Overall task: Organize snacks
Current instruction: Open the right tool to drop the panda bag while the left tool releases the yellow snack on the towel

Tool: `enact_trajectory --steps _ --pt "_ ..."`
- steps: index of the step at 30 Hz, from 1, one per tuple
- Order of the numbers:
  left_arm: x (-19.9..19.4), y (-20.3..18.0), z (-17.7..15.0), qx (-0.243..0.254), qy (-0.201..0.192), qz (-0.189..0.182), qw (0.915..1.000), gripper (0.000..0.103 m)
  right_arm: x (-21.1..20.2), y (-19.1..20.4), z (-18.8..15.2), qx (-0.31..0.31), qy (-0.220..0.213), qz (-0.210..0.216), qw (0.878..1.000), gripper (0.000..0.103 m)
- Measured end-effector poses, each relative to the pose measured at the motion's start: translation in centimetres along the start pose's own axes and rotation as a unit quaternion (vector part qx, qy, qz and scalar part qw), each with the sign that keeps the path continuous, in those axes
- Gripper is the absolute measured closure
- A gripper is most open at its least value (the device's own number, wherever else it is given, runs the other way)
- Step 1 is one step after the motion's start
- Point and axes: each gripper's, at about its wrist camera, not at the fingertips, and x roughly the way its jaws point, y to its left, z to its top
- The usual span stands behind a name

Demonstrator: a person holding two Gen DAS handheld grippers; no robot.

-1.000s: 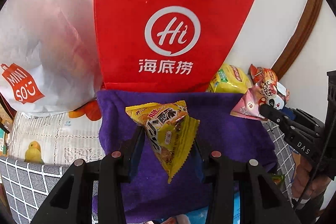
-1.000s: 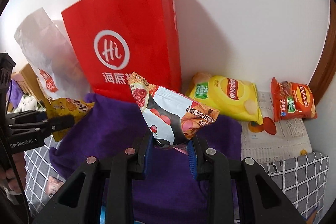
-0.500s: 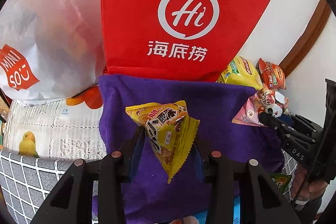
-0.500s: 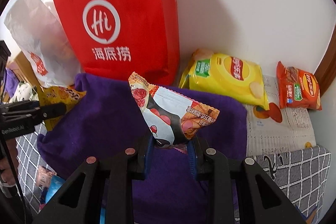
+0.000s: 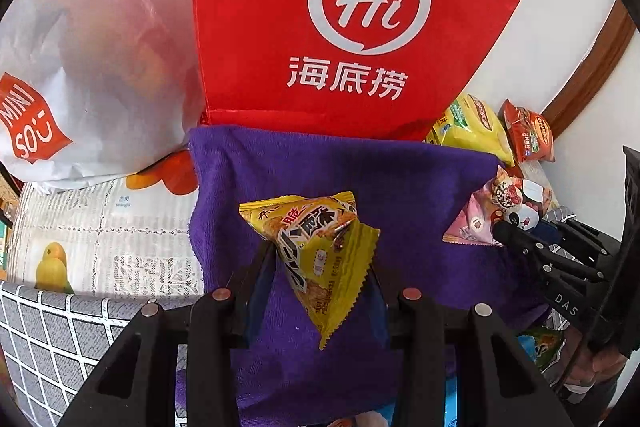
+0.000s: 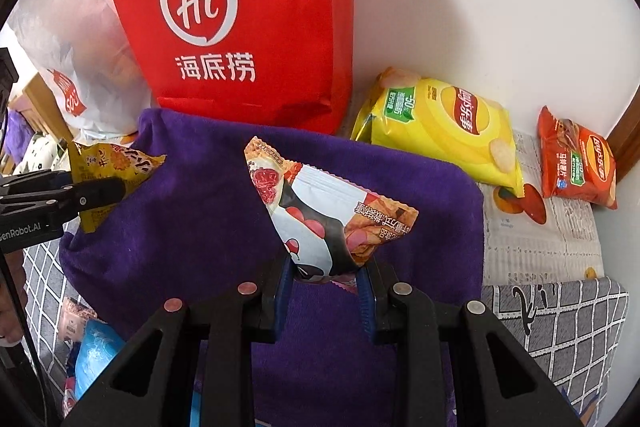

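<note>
1. Left wrist view, far left: white MINISO bag (image 5: 80, 67) stands against the wall at the back left of the surface, on a fruit-print newspaper (image 5: 100, 227).
2. Centre back: red Hi bag (image 5: 340, 27) upright against the wall, its base touching the back edge of the purple towel (image 5: 400, 187).
3. Centre front: left gripper (image 5: 320, 267) clamped on a yellow snack packet (image 5: 316, 255), held above the towel.
4. Right: right gripper (image 5: 516, 231) enters from the right edge.
5. Right wrist view, left edge: the yellow packet shows again over the towel's left edge.
6. Centre: right gripper pinched tight on a white-and-pink snack packet (image 6: 324, 219), above the towel's middle.
7. Right: yellow chip bag (image 6: 440, 131) lies just beside the towel's back right corner; orange chip bag (image 6: 576, 159) lies further right, near the wall corner, both on newspaper.
8. Front edge: grey checked cloth (image 6: 560, 327) under everything.
</note>
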Motion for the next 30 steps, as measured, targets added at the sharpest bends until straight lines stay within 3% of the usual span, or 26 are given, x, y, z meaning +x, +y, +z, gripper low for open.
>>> enact_trajectory --steps 8,12,20,30 --pt "0.3 -0.5 -0.1 0.005 0.007 -0.004 1.0000 0.063 -0.9 0.7 0.2 -0.015 -0.008 -0.026 1.000 0.071" --pt "0.4 -0.6 -0.2 0.008 0.010 -0.008 0.9999 0.063 -1.8 0.7 0.5 -0.015 -0.021 -0.047 0.999 0.063" --pt "0.4 -0.7 -0.2 0.010 0.013 -0.019 0.9997 0.063 -3.9 0.5 1.1 -0.002 -0.061 -0.043 0.997 0.051" --pt "0.4 -0.8 -0.2 0.014 0.012 -0.022 0.9996 0.063 -3.8 0.2 1.2 0.028 -0.046 -0.011 0.999 0.044"
